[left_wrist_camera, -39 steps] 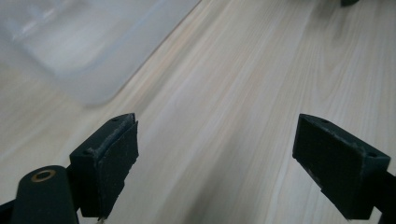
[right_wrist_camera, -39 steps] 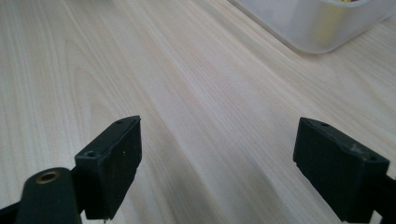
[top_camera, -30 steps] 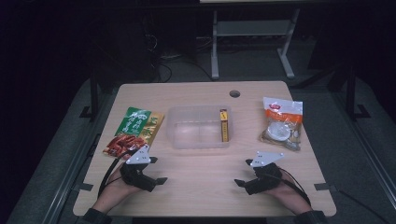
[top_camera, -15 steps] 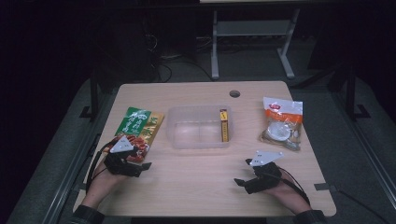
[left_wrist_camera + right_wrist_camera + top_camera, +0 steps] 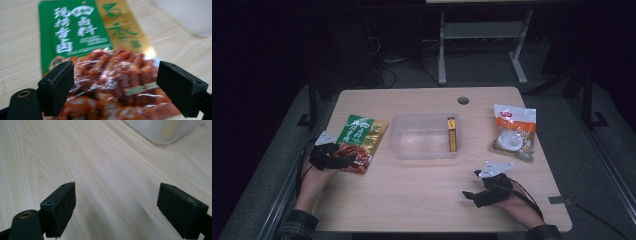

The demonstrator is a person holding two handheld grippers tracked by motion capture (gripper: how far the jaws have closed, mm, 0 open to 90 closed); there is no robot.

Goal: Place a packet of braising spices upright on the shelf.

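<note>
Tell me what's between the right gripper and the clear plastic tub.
Bare wood: in the right gripper view, the table lies empty from the right gripper to the tub.

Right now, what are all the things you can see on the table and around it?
Seasoning packet: one, green and gold with red meat pictured, left side of the table, under the left gripper.
Clear plastic tub: one, see-through, middle of the table.
Small yellow box: one, yellow, standing inside the tub by its right wall.
Snack bag: one, orange and white top with a clear front, right side of the table.
Table: one, light wood, with a round hole near its far edge.
Metal stand: one, grey, on the floor behind the table.
Left gripper: one, black, jaws open above the packet's near end.
Right gripper: one, black, jaws open over bare wood near the front right.
</note>
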